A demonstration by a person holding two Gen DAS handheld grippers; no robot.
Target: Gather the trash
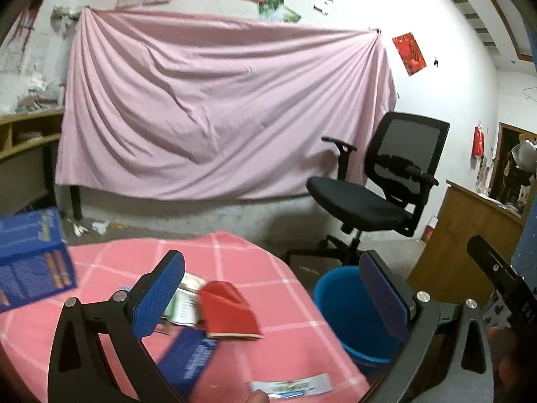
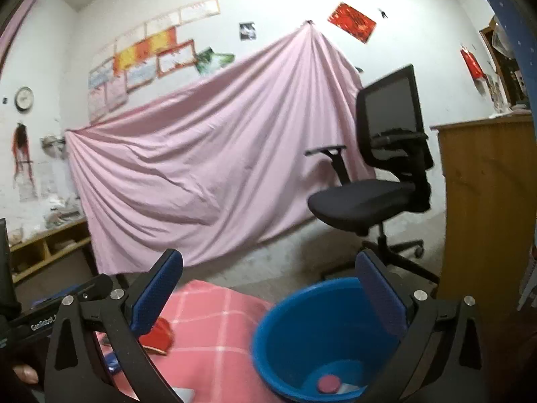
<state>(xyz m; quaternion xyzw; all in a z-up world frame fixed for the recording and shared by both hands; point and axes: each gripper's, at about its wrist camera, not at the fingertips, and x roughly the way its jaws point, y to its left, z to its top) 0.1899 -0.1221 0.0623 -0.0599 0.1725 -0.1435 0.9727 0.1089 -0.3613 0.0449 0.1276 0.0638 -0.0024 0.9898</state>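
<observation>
1. Left wrist view: pink checked tablecloth (image 1: 235, 268) spread under the litter; blue bucket (image 1: 349, 312) just beside the table's right edge, partly behind the right finger.
2. Blue box (image 1: 32, 255) at the table's left edge. Probably light, stiff card; best pinched across a narrow side.
3. Red packet (image 1: 231, 312) mid-table, between the fingers in view but untouched. Likely thin, light, easily creased; best taken by an edge.
4. White leaflet (image 1: 186, 302) half under the red packet. Flat and limp; hard to lift without sliding to an edge first.
5. Printed wrapper (image 1: 292, 384) near the front edge. Probably slippery film.
6. Left gripper (image 1: 268, 297) spread wide, empty.
7. Right gripper (image 2: 268, 297) spread wide, empty, above the bucket, with a pink round lid (image 2: 328, 383) already at the bottom.
</observation>
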